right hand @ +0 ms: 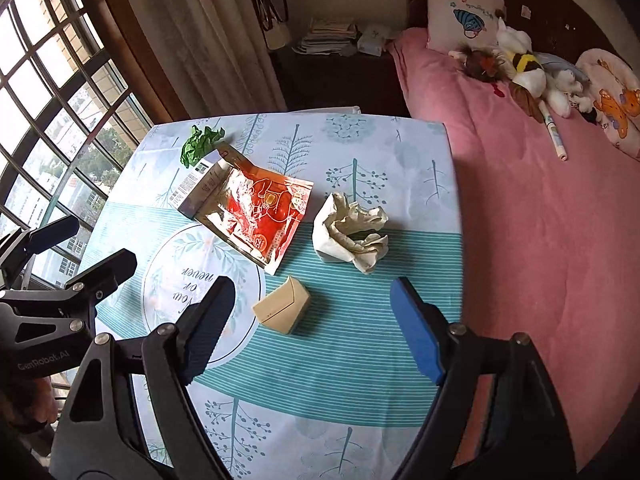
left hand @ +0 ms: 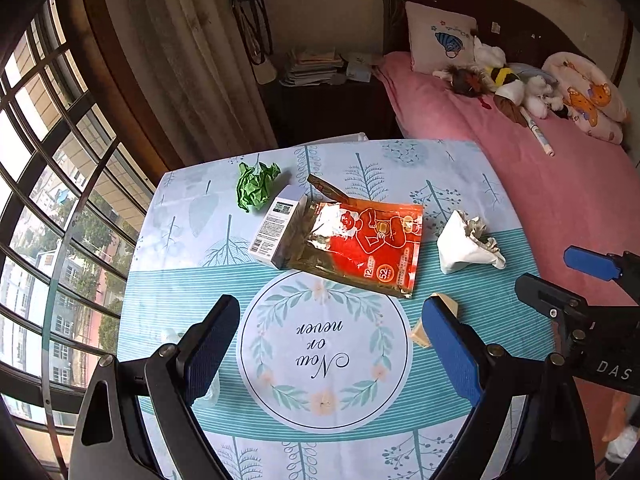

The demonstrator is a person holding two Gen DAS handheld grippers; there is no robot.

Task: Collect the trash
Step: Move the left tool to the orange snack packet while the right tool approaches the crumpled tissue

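Both the left gripper (left hand: 332,344) and right gripper (right hand: 312,316) are gaping wide, empty, hovering over the table (right hand: 360,380); a beige box (right hand: 282,308), possibly cardboard, is lying near the right one.

Crumpled green paper (left hand: 256,186), red-and-gold foil pouch (left hand: 370,246), white tissue (left hand: 466,246), teal-striped tree-print tablecloth (left hand: 192,288), pink bedspread (left hand: 560,184).
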